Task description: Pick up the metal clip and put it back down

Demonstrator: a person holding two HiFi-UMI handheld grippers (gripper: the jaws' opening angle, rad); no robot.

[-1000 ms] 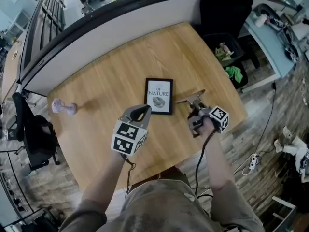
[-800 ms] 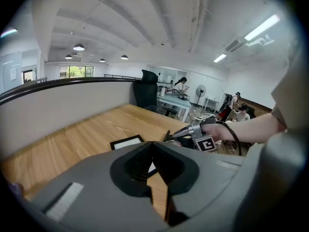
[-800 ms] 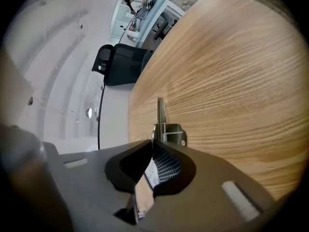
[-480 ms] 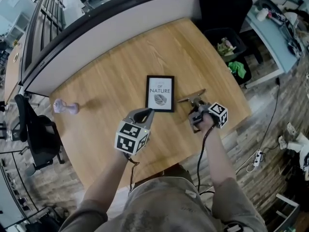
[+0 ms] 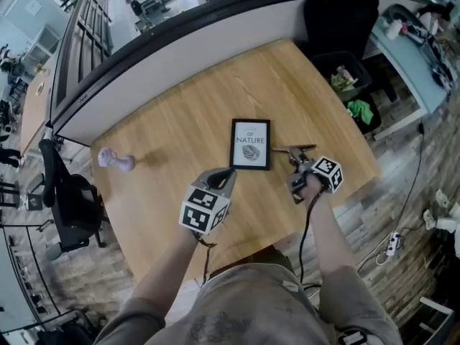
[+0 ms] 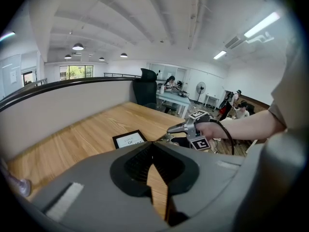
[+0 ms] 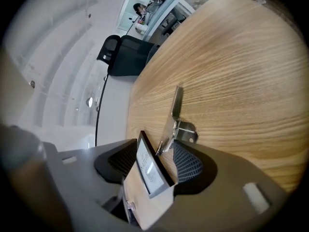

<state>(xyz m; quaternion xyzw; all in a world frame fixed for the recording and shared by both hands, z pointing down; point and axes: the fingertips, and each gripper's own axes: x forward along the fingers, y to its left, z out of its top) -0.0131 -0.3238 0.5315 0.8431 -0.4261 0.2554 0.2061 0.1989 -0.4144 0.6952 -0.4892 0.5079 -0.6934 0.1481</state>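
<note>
The metal clip lies on the wooden table, just right of a black picture frame. My right gripper sits right behind it. Its jaws have just been opening and now stand open. In the right gripper view the clip rests on the wood with its near end between the pads, close to the right pad, and nothing presses on it. My left gripper hovers shut and empty in front of the frame. In the left gripper view, its jaws meet at the tips.
A small purple object lies at the table's left. A curved partition borders the far edge. A black chair stands left of the table. A dark bin with green contents stands off the right side.
The right gripper has sunk a little and opened its jaws. The clip, held tilted before, now lies on the table. The left gripper has shifted slightly.
</note>
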